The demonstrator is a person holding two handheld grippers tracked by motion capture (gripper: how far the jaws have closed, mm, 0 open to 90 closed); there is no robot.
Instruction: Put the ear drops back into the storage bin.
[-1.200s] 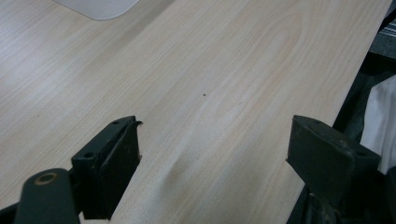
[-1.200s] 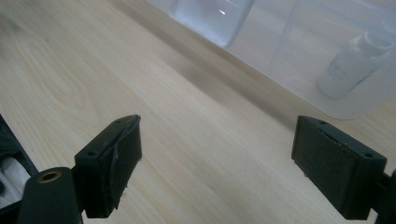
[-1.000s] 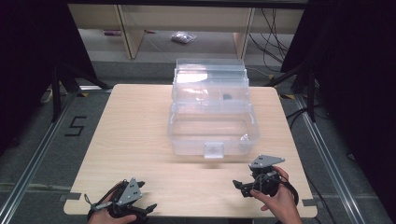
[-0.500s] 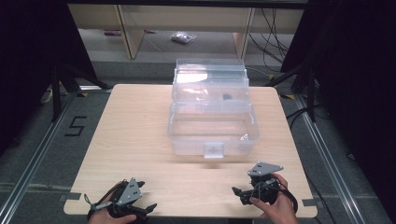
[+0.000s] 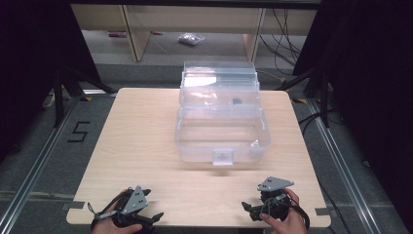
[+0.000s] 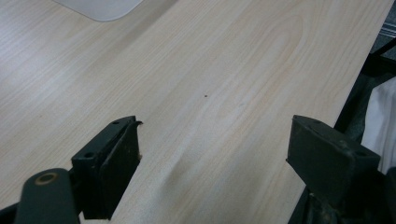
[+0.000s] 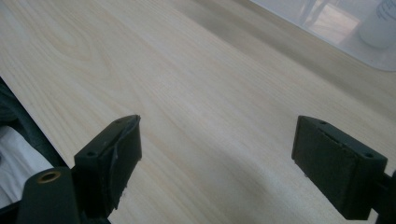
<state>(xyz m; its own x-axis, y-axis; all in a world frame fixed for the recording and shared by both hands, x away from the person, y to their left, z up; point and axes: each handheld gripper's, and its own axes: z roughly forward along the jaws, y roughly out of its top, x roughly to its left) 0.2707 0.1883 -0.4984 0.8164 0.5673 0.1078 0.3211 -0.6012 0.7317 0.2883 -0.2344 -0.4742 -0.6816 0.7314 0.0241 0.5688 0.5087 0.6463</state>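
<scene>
Both tongs wide and empty at the near edge

High view: your left tongs (image 5: 155, 217) and right tongs (image 5: 248, 209) sit near, the clear box (image 5: 221, 129) well beyond, mid-tabletop (image 5: 141, 136). Left gripper view: jaws gape over bare wood. Right gripper view: jaws gape, the box corner far right.

Each gripper, left gripper (image 5: 155, 218) and right gripper (image 5: 248, 208), is black with blocky jaws, a grey three-cornered plate on top, a brass-coloured rivet near its left jaw, and a trailing black cable.
</scene>
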